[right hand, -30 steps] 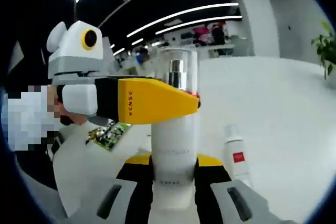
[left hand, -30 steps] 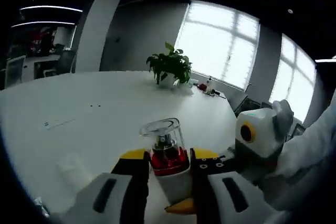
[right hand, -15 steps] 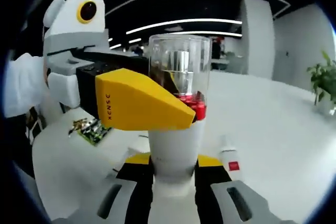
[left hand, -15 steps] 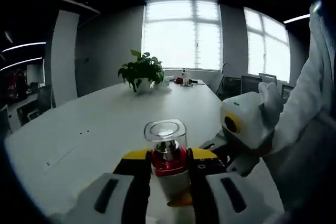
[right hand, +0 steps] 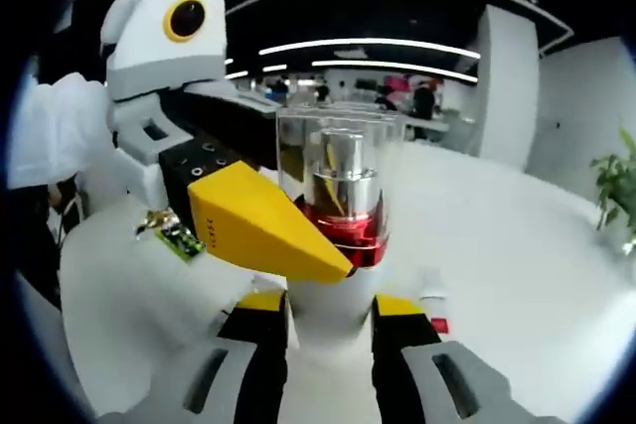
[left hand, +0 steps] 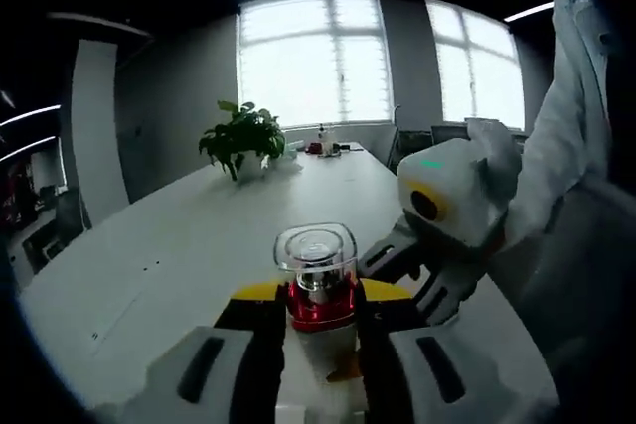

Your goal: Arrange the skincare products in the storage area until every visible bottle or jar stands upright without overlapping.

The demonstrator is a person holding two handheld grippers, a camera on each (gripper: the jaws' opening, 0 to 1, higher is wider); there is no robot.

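Both cameras have swung around since a moment ago, but the bottle [left hand: 316, 290] has stayed held up above the white table [left hand: 189, 255]. The left gripper [left hand: 316, 330] pinches its red collar. The right gripper [right hand: 326, 320] pinches its white body lower down, with the plant [left hand: 241, 136] far behind.

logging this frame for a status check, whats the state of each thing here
pump bottle: upright, held off the table, white body between the right gripper's jaws, red collar between the left gripper's jaws
clear cap: on over the pump
left gripper: shut on the bottle's collar
right gripper: shut on the bottle's body
white tube: lying on the table
potted plant: standing upright
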